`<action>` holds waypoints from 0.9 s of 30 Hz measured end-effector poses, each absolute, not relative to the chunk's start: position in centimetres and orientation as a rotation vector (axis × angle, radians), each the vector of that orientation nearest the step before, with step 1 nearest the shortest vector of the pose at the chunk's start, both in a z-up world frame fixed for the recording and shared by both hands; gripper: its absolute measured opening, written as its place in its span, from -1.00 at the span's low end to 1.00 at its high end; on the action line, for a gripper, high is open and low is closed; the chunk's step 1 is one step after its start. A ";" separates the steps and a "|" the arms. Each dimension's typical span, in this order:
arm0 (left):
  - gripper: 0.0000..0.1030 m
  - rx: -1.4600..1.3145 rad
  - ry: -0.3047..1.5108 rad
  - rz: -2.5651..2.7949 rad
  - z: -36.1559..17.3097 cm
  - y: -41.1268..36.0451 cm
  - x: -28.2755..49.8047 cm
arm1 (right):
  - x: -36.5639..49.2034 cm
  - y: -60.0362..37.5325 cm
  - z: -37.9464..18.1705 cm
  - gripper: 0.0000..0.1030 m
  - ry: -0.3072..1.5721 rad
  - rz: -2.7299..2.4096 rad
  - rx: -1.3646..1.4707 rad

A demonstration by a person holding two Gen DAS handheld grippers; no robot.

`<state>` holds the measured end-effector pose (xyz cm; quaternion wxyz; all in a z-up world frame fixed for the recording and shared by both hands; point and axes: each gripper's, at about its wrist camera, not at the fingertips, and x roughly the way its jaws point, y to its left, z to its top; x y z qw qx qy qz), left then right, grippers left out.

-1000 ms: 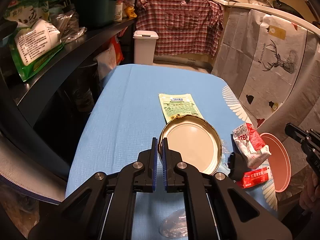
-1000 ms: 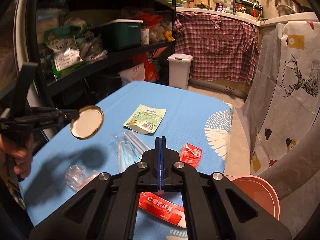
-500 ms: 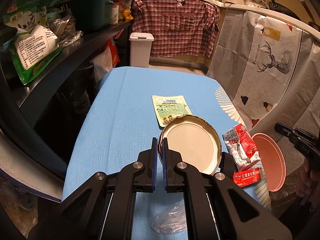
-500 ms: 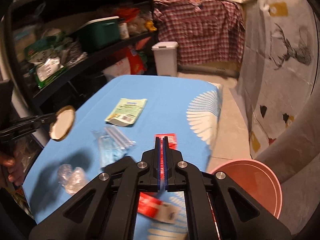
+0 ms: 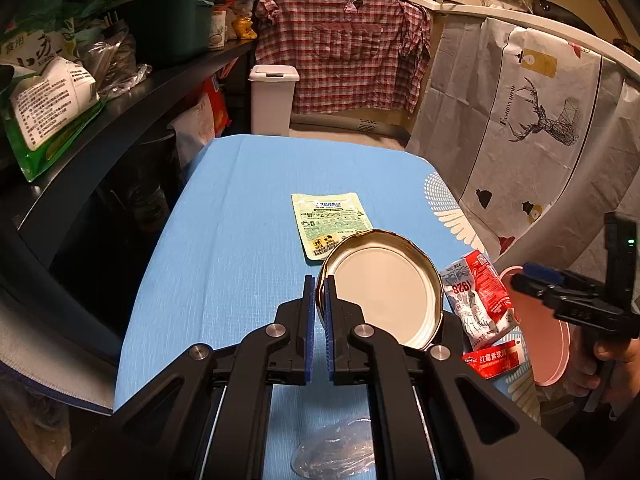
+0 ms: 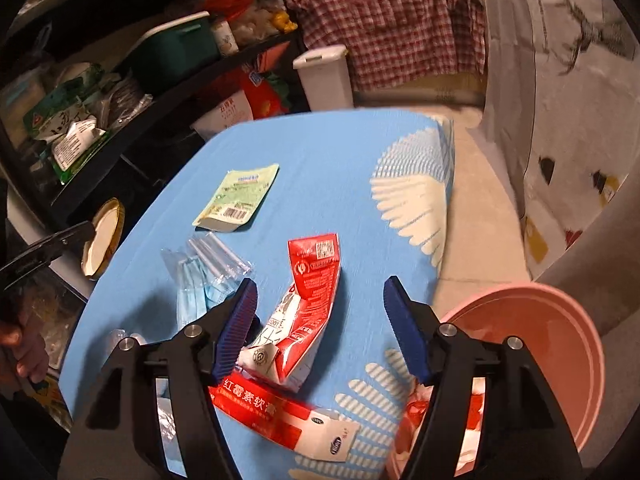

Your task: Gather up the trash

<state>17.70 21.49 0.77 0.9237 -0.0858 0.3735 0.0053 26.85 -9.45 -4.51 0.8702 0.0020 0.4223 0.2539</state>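
Shelf: a dark shelf (image 5: 120, 108) stands on the far left. It is full of bags and a green box (image 5: 168, 20).

Left gripper: the left gripper (image 5: 319, 280) is pinched tight on the rim of a gold jar lid (image 5: 384, 292). The lid is held up in the air, above the surface. In the right wrist view the same lid (image 6: 103, 240) shows at the left edge, out past the side of the surface.

Surface: the surface (image 5: 240, 240) has a blue cloth on it with a white feather print at its right side.

Clear wrap: a bit of crumpled clear plastic (image 5: 336, 448) lies on the cloth close to the near edge.

Green packet: a flat green packet (image 6: 237, 196) lies near the middle of the cloth.

Blue masks: some blue masks in a clear bag (image 6: 204, 272) lie just beside the packet, on its near side.

Milk carton: a squashed red and white carton (image 6: 308, 304) lies on the cloth.

Right gripper: the right gripper (image 6: 320, 312) is opening. Its two blue pads stand on either side of the carton. They do not press on it.

Red box: a flat red box (image 6: 276, 416) lies under the right gripper, touching the carton's near end.

Pink bowl: a pink bowl (image 6: 560, 320) sits low on the far right, off the edge of the surface. Some red and white scraps lie in it.

Hand: a hand (image 5: 608, 364) holds the right gripper's handle.
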 end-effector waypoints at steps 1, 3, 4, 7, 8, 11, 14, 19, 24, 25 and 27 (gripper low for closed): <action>-0.91 -0.176 0.766 0.011 0.7 21.5 17.7 | 27.1 -9.2 -5.0 0.16 0.903 0.528 0.002; -0.91 -0.177 0.767 0.012 0.7 21.5 17.7 | 27.5 -8.8 -5.9 0.09 0.938 0.531 -0.004; -0.91 -0.177 0.768 0.013 0.7 21.5 17.8 | 27.7 -8.5 -6.3 -0.01 0.952 0.530 -0.005; -0.91 -0.176 0.769 0.014 0.5 21.6 17.9 | 28.2 -8.0 -7.2 -0.40 0.996 0.520 0.000; -0.91 -0.175 0.770 0.014 0.5 21.6 17.9 | 28.3 -8.0 -7.4 -0.56 1.004 0.515 0.005; -0.91 -0.165 0.770 0.013 0.4 21.5 17.9 | 28.6 -8.4 -7.6 -0.77 1.023 0.515 0.051; -0.91 -0.163 0.766 0.014 0.4 21.5 18.1 | 28.4 -8.5 -6.8 -0.83 0.986 0.516 0.063; -0.91 -0.162 0.752 0.013 0.8 21.0 18.1 | 27.3 -8.9 -4.6 -0.83 0.910 0.546 0.080; -0.91 -0.149 0.748 0.003 1.1 20.0 18.3 | 25.9 -9.4 -2.4 -0.83 0.826 0.548 0.062; -0.91 -0.147 0.747 0.001 1.1 19.9 18.3 | 25.5 -9.6 -1.9 -0.83 0.809 0.544 0.056; -0.91 -0.144 0.743 -0.001 1.3 19.6 18.2 | 25.1 -10.0 -1.2 -0.83 0.785 0.539 0.049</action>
